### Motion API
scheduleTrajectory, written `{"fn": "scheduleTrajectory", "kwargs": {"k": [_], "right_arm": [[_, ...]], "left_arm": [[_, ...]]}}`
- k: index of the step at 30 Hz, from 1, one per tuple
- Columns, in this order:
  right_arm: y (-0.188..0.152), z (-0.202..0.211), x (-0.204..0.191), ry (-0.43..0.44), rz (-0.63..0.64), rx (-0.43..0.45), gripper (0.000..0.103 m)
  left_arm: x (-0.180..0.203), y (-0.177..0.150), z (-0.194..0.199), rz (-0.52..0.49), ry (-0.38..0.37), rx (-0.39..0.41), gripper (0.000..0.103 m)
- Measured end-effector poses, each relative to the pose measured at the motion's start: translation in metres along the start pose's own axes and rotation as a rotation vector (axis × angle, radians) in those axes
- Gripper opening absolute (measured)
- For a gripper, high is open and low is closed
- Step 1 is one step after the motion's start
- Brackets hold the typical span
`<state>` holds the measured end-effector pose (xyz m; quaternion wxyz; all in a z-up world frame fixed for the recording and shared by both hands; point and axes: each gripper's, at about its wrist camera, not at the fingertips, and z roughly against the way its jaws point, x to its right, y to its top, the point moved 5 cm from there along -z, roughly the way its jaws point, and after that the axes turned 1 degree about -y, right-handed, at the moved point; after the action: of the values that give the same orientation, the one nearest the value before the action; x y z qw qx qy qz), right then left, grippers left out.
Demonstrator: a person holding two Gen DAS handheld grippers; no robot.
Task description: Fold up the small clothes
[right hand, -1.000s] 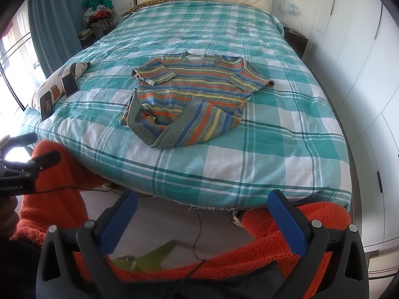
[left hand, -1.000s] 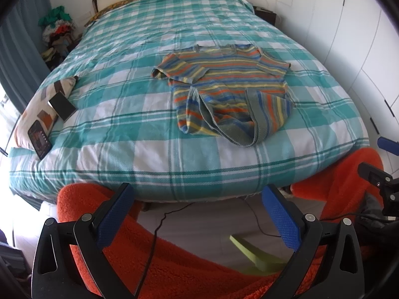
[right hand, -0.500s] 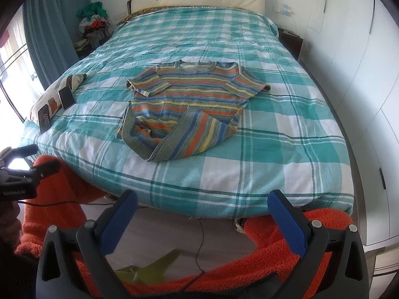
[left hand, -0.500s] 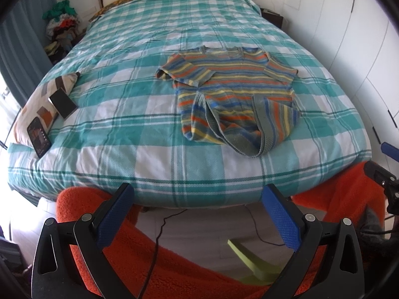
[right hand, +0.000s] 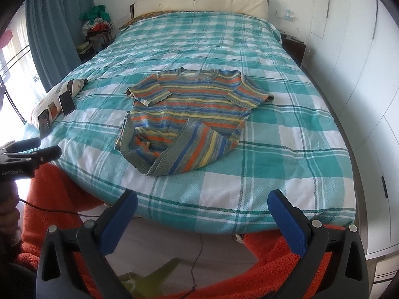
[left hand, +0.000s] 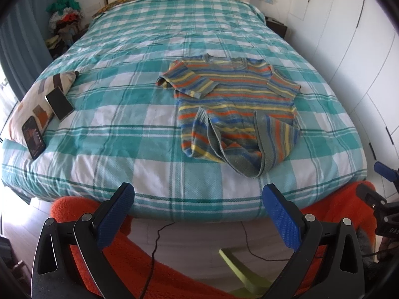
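- The striped sweater (left hand: 237, 114) lies on the bed (left hand: 124, 129), towards the foot end and a little to the right of the middle; I can see it in the other view too (right hand: 189, 122).
- Its neckline points at the headboard (right hand: 199, 2), and both short sleeves are folded in over the chest.
- The lower hem is rumpled and turned up, so the grey ribbed band shows in a loop at the near edge.
- The left tool (left hand: 197, 208) is held off the foot of the bed with its blue pads wide apart and nothing between them.
- The right tool (right hand: 202, 211) is likewise off the foot of the bed, pads wide apart and holding nothing. Neither tool touches the sweater.
- The bed wears a teal and white checked cover.
- On its left edge sits a patterned cushion (left hand: 32, 99) with two phones on it, one dark-screened (left hand: 33, 137) and one pale (left hand: 59, 103).
- A heap of clothes (right hand: 96, 25) sits by the blue curtain (right hand: 47, 32) at the far left corner.
- White wardrobe doors (right hand: 361, 57) run down the right side of the room.
- Orange fleece (left hand: 129, 261) fills the foreground under both tools, and a thin black cable (left hand: 154, 244) trails across the floor.
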<state>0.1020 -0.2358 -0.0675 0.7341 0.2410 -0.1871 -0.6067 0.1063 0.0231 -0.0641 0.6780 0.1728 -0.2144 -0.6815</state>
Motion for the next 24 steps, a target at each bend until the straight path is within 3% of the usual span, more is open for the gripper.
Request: {"fn": "scheduleTrajectory", "kwargs": {"k": [9, 19, 22, 24], "right_arm": [[-0.007, -0.006, -0.004, 0.016, 0.006, -0.03, 0.103], [-0.009, -0.012, -0.008, 0.038, 0.007, -0.042, 0.103], [-0.001, -0.014, -0.004, 0.067, 0.042, -0.012, 0.103], [0.016, -0.017, 0.006, 0.085, 0.091, 0.056, 0.103]], "left_arm": [[0.008, -0.006, -0.001, 0.005, -0.027, -0.012, 0.102], [0.006, -0.004, -0.005, -0.015, 0.001, -0.003, 0.102], [0.002, 0.005, -0.017, -0.061, 0.017, 0.016, 0.102], [-0.002, 0.016, -0.033, -0.09, 0.005, 0.014, 0.102]]}}
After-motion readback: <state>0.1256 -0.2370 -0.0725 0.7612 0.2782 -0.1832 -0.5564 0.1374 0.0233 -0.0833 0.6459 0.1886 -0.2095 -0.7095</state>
